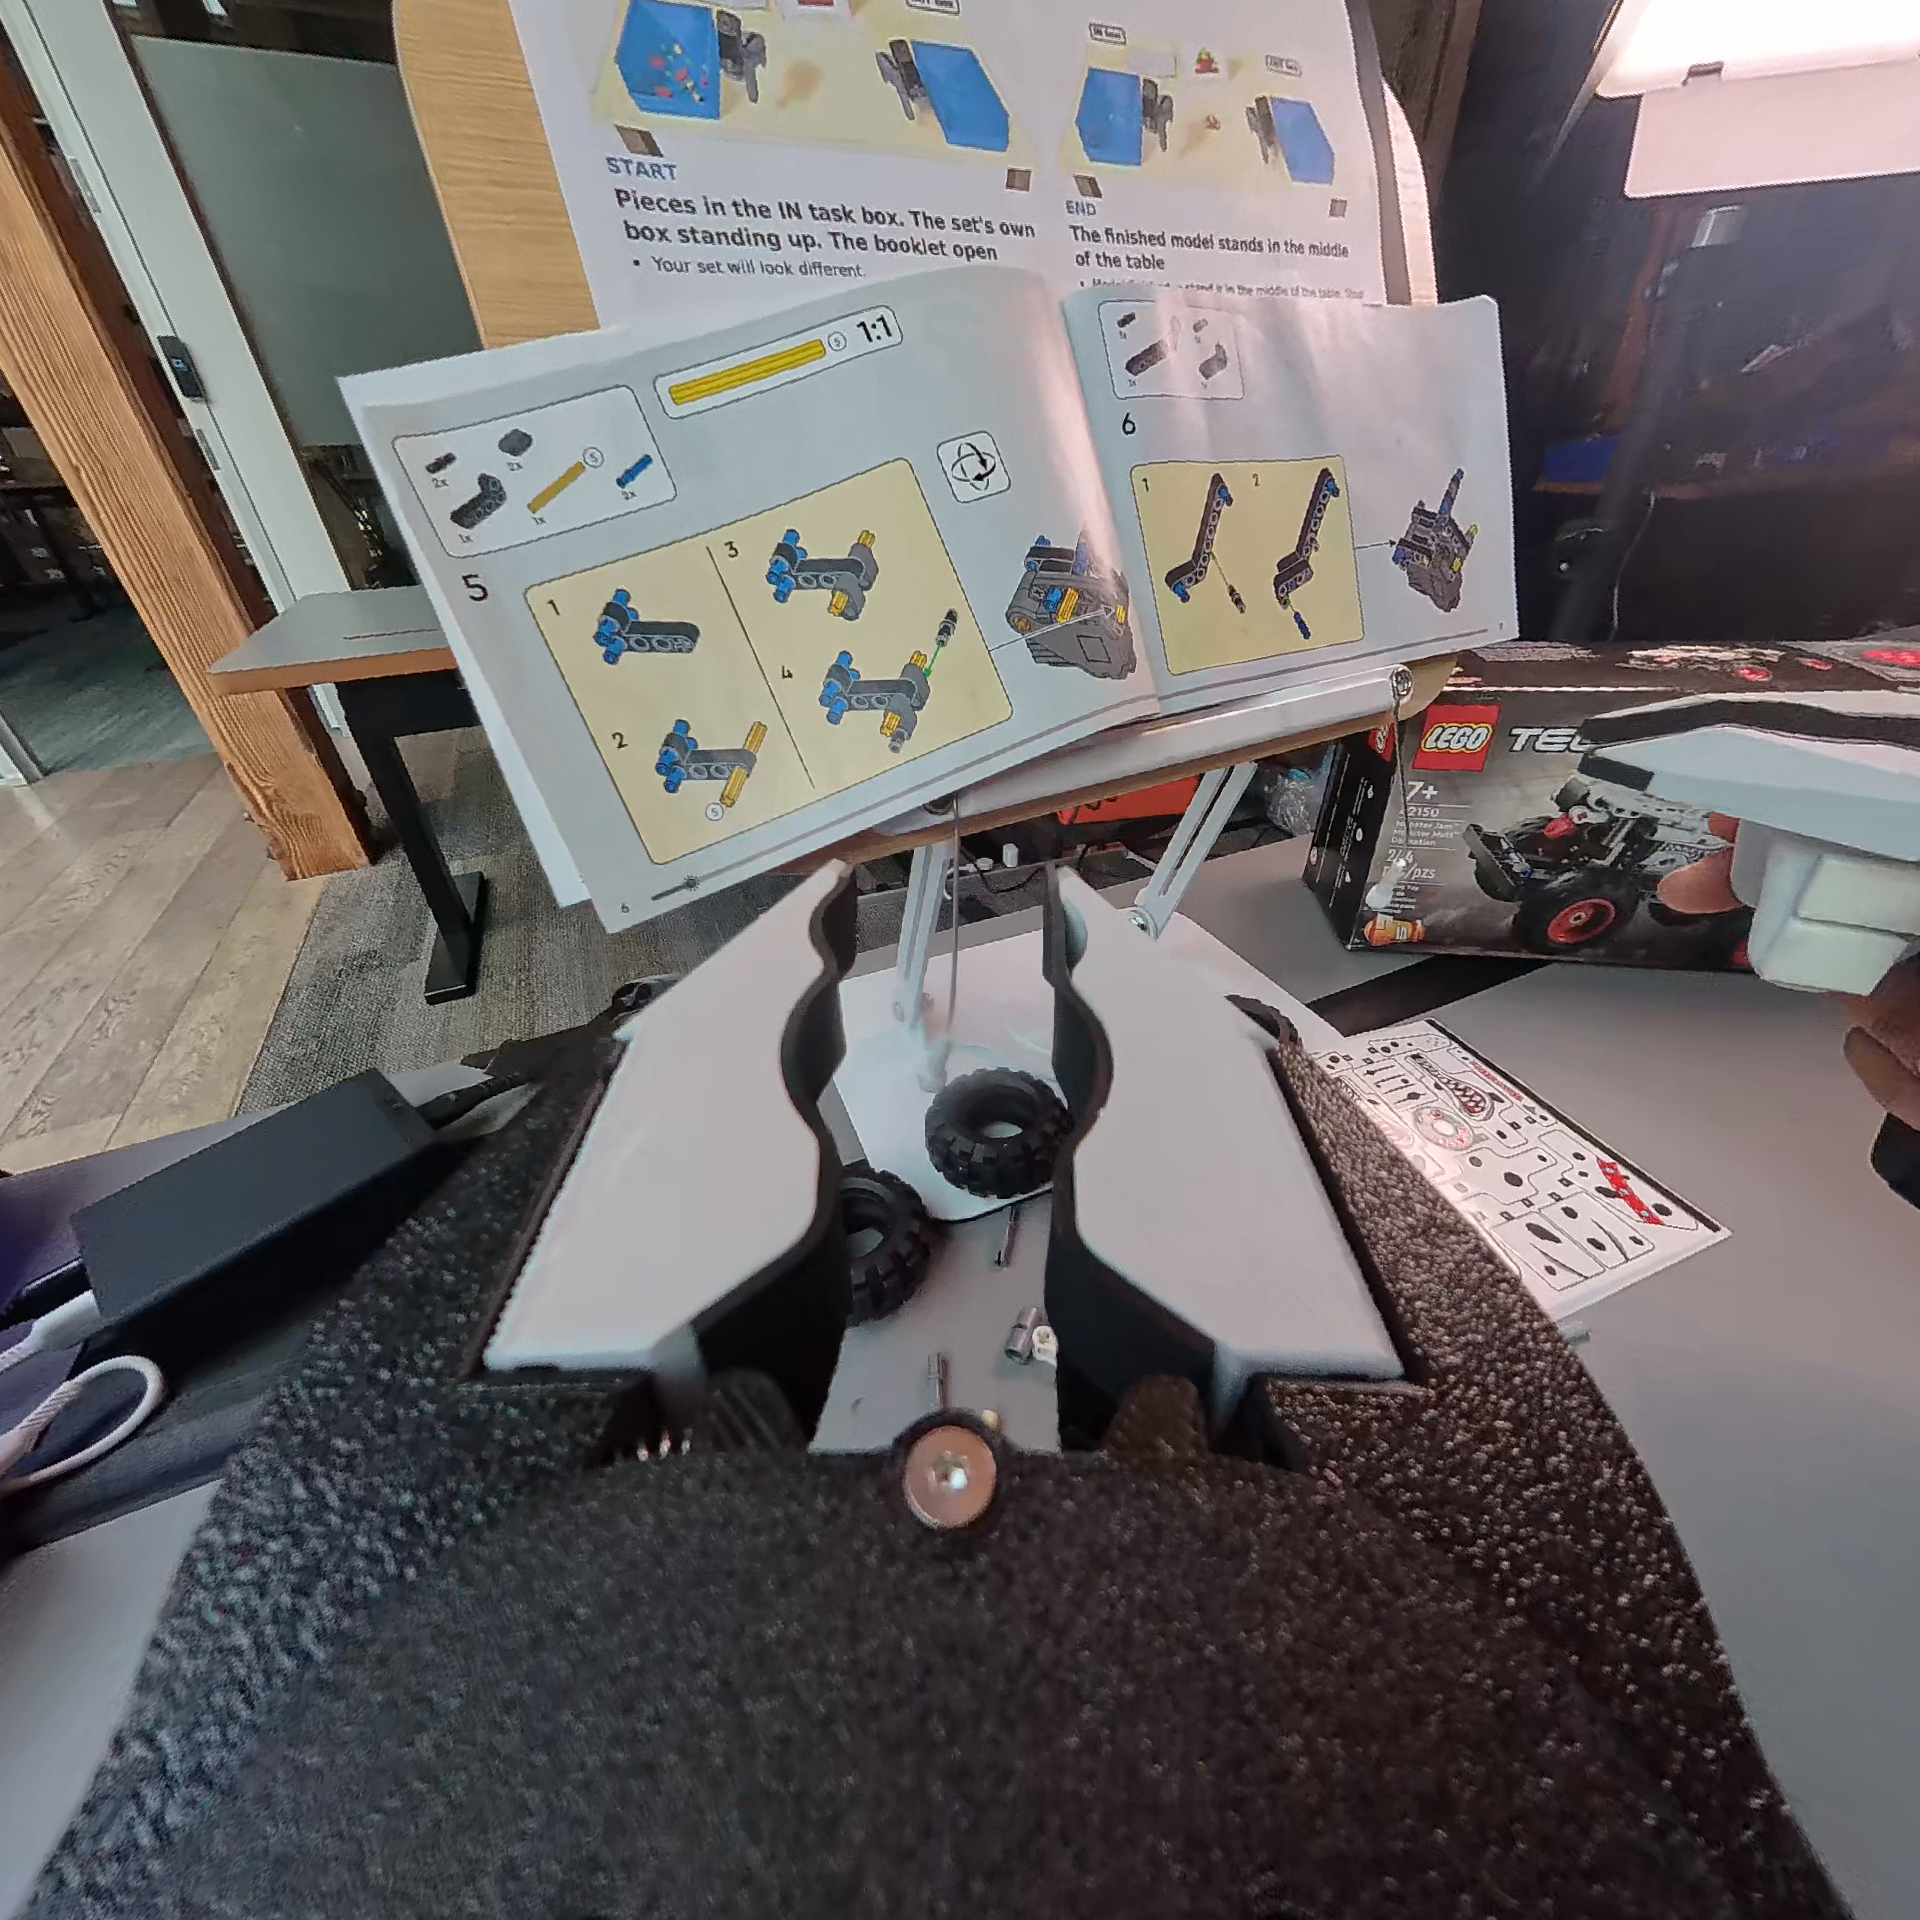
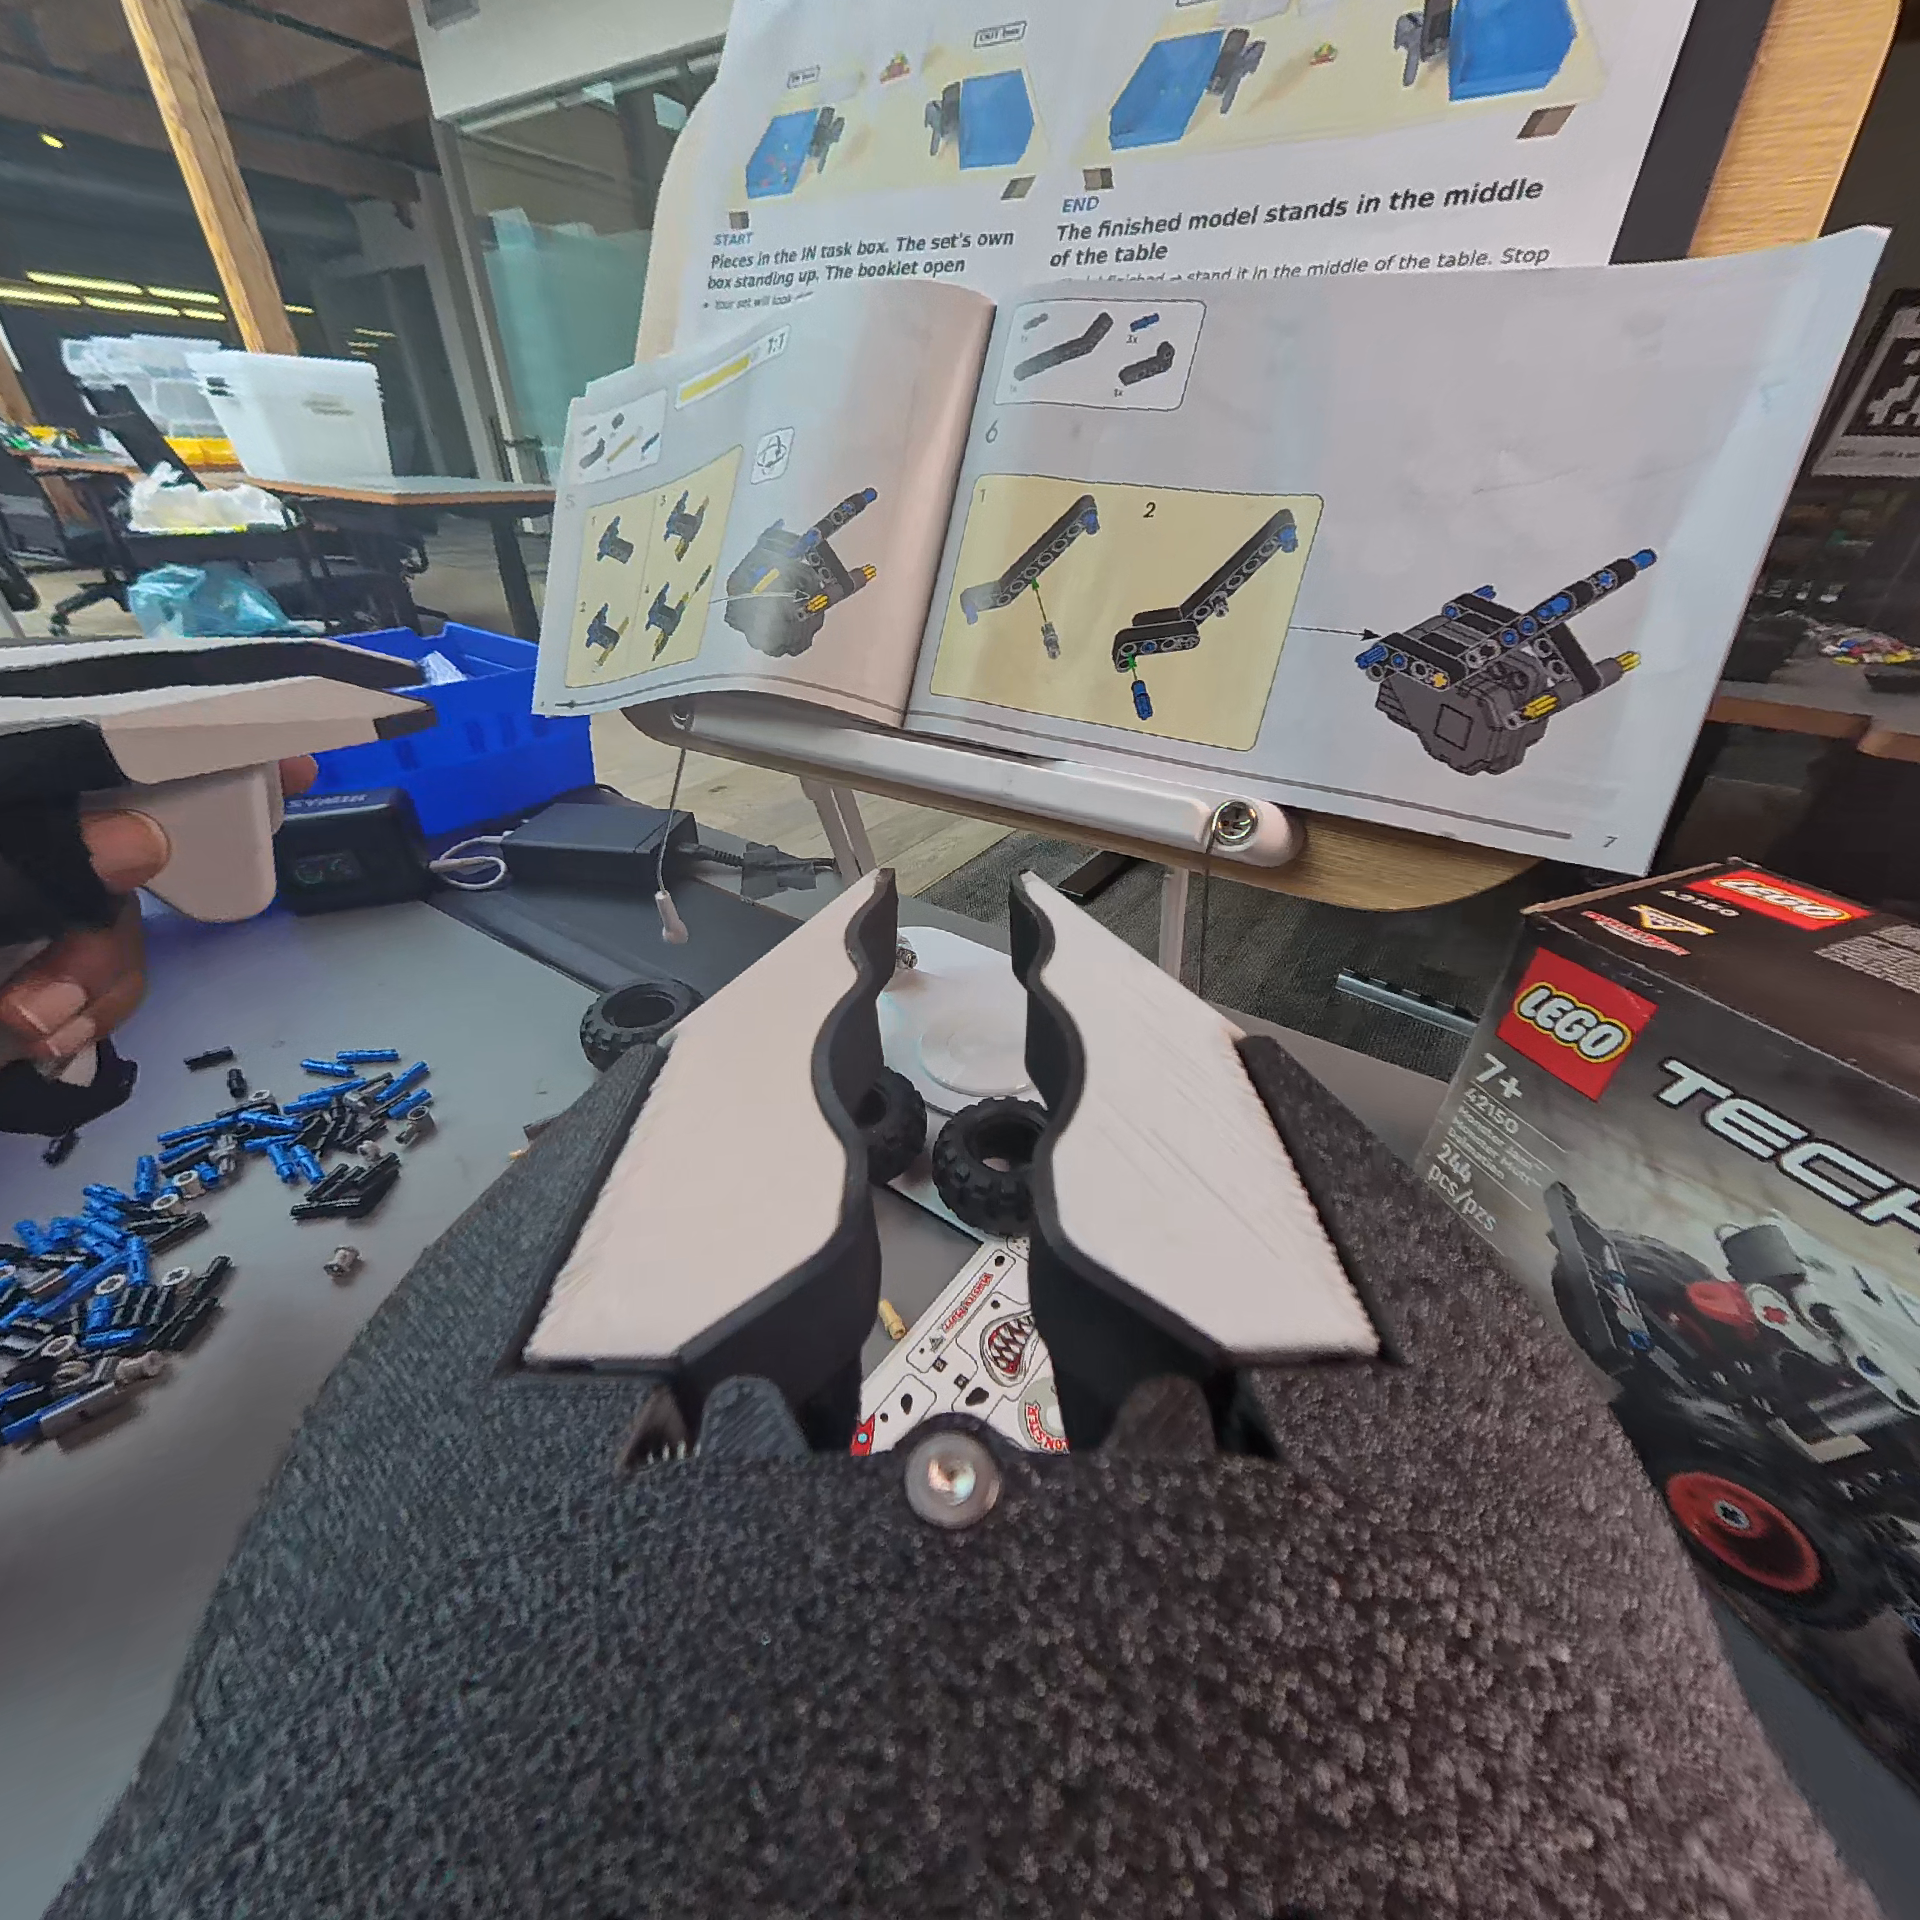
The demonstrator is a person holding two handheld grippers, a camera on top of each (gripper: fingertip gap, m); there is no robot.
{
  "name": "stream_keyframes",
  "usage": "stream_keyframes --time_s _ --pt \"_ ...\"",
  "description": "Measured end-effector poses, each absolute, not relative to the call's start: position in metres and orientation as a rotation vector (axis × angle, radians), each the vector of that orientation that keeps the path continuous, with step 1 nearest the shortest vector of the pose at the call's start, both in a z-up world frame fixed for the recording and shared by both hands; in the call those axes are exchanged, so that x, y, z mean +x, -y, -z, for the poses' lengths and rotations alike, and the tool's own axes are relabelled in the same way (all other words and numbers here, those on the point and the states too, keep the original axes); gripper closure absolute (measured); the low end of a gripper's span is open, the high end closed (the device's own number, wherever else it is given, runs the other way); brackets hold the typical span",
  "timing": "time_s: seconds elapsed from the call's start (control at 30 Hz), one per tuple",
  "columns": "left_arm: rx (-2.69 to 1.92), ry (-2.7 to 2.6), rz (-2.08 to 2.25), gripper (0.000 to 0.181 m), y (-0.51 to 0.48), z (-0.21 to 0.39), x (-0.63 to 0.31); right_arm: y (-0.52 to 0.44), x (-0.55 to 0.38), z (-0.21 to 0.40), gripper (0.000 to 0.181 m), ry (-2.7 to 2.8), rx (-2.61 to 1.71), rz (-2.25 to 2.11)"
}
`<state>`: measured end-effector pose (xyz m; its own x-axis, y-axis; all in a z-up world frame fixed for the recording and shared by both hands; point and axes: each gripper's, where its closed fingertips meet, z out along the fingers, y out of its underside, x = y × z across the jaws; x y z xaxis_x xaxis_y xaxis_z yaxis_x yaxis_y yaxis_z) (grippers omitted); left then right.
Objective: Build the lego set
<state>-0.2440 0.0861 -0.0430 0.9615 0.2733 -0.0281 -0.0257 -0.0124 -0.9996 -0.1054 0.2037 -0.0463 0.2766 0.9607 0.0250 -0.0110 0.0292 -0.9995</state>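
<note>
My left gripper (image 1: 948,894) is open and empty above the grey table, pointing at the open instruction booklet (image 1: 831,582) on its stand. Two black tyres (image 1: 992,1127) lie below between its fingers, with small grey pins (image 1: 1029,1335) closer in. My right gripper (image 2: 951,899) is open and empty, facing the same booklet (image 2: 1247,561). Black tyres (image 2: 987,1153) lie below it, a third tyre (image 2: 636,1018) to the left. A heap of blue and black pins (image 2: 156,1236) lies at the left. The other gripper (image 2: 208,727) shows at far left, held by a hand.
The set's box (image 2: 1714,1195) stands at the right and also shows in the left wrist view (image 1: 1538,821). A sticker sheet (image 1: 1507,1164) lies on the table. A blue bin (image 2: 457,717) and black power adapters (image 2: 597,842) sit at the back left. A poster stands behind the booklet.
</note>
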Motion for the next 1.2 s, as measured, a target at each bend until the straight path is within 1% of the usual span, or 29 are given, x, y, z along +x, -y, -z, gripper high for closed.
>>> stream_keyframes --time_s 0.17,1.2 --pt "-1.572 0.165 -0.247 0.145 -0.089 0.047 -0.237 -0.195 -0.11 0.048 0.157 1.028 -1.251 -0.967" --pt "-1.578 0.181 -0.238 0.143 -0.088 0.052 -0.244 -0.186 -0.117 0.057 0.157 1.082 -1.253 -0.981"
